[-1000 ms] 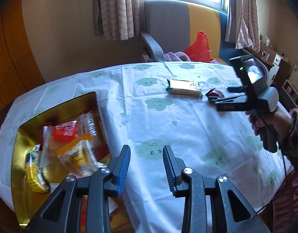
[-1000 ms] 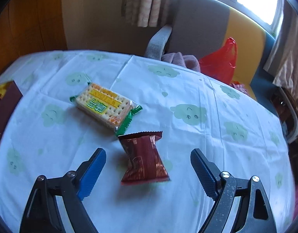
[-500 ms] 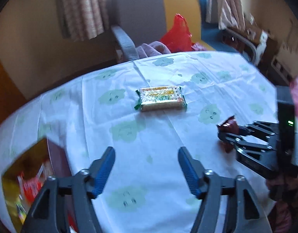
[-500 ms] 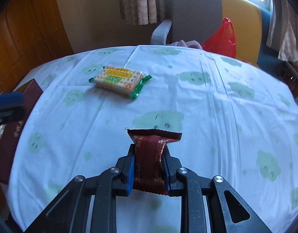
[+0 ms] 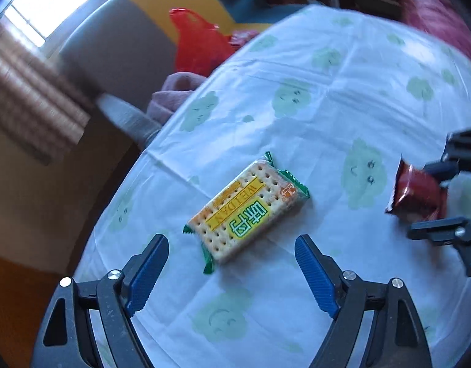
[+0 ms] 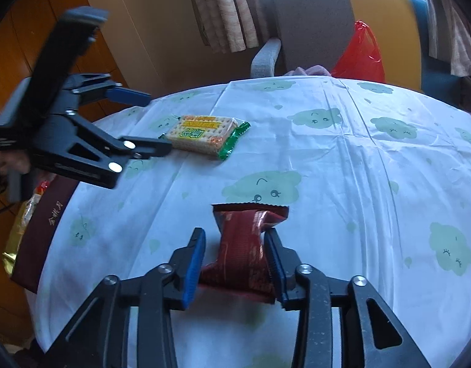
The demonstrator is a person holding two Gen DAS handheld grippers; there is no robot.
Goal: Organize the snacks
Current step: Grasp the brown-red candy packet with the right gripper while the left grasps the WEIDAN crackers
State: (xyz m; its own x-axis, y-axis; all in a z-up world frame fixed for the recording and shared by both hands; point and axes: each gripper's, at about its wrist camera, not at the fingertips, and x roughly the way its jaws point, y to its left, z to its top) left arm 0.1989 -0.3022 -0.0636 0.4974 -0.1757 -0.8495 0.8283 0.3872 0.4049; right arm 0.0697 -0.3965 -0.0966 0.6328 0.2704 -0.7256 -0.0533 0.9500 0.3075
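Crackers between wide jaws, red packet in the right claw

Left gripper (image 5: pixel 232 263) hangs over the cracker packet (image 5: pixel 246 211) with its jaws at their widest and opening. The packet lies flat on the tablecloth (image 5: pixel 327 116), in the gap in front of the two blue fingertips, and neither pad touches it. It has green ends, a yellow band and a picture of crackers. In the right wrist view the same gripper (image 6: pixel 152 122) comes in from the left side, one finger above the packet (image 6: pixel 204 135) and one finger just at its near end.

The right gripper (image 6: pixel 235 245) has the red snack packet (image 6: pixel 244 245) between its fingers. Its jaws are opening: the right pad is against the wrapper, while a narrow gap shows between the left pad and the wrapper. The packet is pinched at the middle and its toothed top edge stands up toward the camera's far side. I cannot tell if it rests on the cloth or is lifted. In the left wrist view this packet (image 5: pixel 419 193) is at the right edge, well apart from the crackers.

At the left edge of the table a dark red box (image 6: pixel 42 233) with a gold inside holds other snacks. Behind the table stands a grey and yellow armchair (image 6: pixel 312 21) with a red plastic bag (image 6: pixel 361 55) on it.
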